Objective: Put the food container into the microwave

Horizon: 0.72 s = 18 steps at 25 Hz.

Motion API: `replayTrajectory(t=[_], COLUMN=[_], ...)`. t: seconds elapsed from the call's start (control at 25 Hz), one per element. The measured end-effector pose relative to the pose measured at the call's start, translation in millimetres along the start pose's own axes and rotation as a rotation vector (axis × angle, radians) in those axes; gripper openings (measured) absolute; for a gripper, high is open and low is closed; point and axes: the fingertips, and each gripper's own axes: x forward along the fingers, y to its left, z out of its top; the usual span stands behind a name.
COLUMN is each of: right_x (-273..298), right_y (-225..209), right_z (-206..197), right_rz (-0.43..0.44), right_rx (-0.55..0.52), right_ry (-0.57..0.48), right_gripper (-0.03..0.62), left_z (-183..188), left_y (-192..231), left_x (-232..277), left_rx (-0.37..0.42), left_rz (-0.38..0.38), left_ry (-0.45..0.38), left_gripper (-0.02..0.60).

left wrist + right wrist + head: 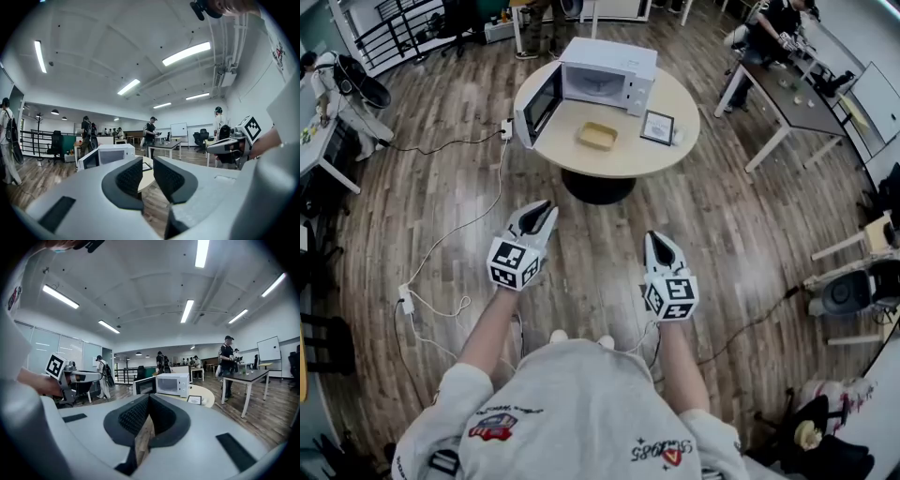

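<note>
The microwave (605,73) is sitting at the far side of the round tabletop (623,161), its door (539,103) swinging wide open to the left and its chamber facing the person. The container (597,136) is lying on the tabletop just in front of that chamber, outside it, near the middle. It is showing as a shallow, pale yellow rectangle with rounded corners, and it is too small to tell what is inside. A dark frame (657,127) is resting to its right, apart from it. A white cable (441,239) is trailing across the wooden floor (600,244) from the tabletop's left edge, and a dark desk (787,94) is standing off to the right. Both grippers are hanging over the floor, well short of the tabletop, with open floor lying between them and it. The left gripper (534,220) is holding its jaws only slightly apart, with nothing between them. The right gripper (661,246) is keeping its jaws together, gripping nothing.
</note>
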Motion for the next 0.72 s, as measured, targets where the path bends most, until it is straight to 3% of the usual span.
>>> replayTrajectory(t=[0.2,0.32,0.72], right_x=[-7,-12,-24], right_y=[-12,-18,-35], right_z=[-9,-8,-8], right_rz=[-0.023,-0.034,-0.015], right_rx=[0.029,0.033,0.035], right_ry=[0.020,0.014,-0.004], right_gripper=[-0.008,-0.008,-0.008], left_z=[6,11,12], left_y=[4,8,-21], left_x=[3,3,19], left_rx=[-0.029,-0.048,-0.048], left_rz=[0.015,0.034,0.008], left_ry=[-0.039,-0.059,-0.040], left_gripper=[0.255,0.327,0.331])
